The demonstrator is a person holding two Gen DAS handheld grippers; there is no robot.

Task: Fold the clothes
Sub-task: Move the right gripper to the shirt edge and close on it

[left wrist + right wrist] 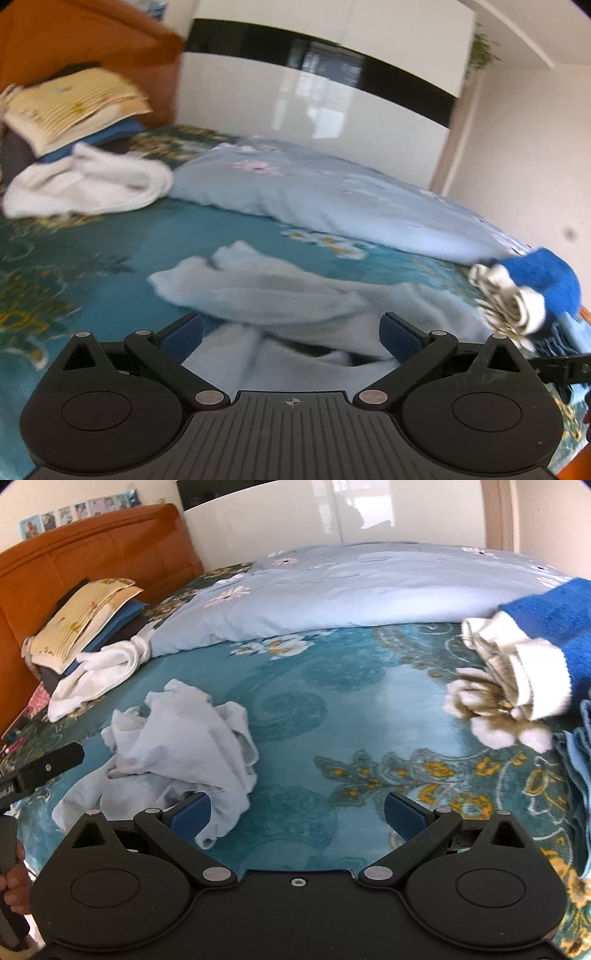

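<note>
Right wrist view: pale blue garment lies crumpled on the bedspread; both hand-held grippers released.

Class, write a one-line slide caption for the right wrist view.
Open right gripper hovers over a teal floral bedspread, a crumpled pale-blue garment lying unfolded beside its left jaw.

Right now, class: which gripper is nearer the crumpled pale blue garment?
Left. The left gripper hangs right over the pale blue garment; the right gripper sits just beside it.
</note>
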